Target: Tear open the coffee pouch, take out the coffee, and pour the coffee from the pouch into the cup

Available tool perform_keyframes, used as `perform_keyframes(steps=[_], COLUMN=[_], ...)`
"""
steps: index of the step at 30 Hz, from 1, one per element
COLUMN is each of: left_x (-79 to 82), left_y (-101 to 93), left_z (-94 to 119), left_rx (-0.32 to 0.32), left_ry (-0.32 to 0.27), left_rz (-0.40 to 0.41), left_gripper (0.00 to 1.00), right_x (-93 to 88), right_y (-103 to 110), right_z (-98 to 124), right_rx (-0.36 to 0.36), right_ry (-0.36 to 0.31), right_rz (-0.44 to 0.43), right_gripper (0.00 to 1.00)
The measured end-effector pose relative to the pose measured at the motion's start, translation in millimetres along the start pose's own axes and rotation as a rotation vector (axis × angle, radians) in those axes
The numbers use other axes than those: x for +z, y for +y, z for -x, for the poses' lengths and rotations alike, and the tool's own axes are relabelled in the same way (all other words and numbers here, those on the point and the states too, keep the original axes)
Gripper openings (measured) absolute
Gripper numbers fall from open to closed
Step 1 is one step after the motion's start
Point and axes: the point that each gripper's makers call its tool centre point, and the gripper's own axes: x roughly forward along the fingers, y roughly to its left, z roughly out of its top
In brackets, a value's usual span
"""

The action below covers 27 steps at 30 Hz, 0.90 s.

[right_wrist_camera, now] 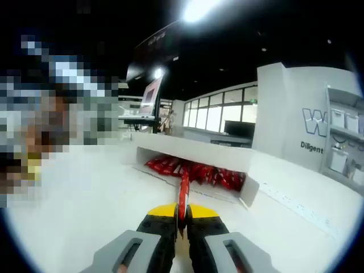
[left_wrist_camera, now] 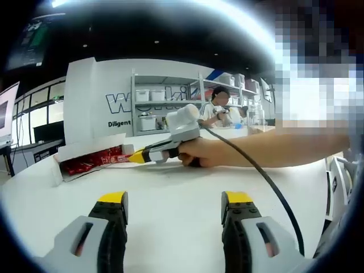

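On table (right_wrist_camera: 85, 199), box (right_wrist_camera: 193, 154) holds red pouches (right_wrist_camera: 210, 172).

Bare table (left_wrist_camera: 170, 199) lies open before the left tongs (left_wrist_camera: 173, 206); the white box (right_wrist_camera: 199, 156) walls the far side

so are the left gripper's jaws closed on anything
No, the left gripper is open, with only bare white table between its jaws.

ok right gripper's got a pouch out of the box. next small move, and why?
Probably bring the left gripper up to the free end of the red pouch. The right gripper is shut on it, just clear of the white box of pouches, while the left one is open and holds nothing over the white table. Tearing needs a second grip.
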Motion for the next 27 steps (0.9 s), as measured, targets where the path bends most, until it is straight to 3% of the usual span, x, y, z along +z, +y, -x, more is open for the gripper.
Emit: perform_keyframes(steps=[27], left_x=[-0.1], left_y=[-0.2], left_z=[-0.1], left_rx=[0.000], left_ry=[0.002], left_rz=[-0.013], left_gripper=[0.68], right_x=[0.2], right_y=[3.7], right_z=[11.7], right_rx=[-0.014], right_ry=[-0.011], right_rz=[-0.004], right_gripper=[0.07])
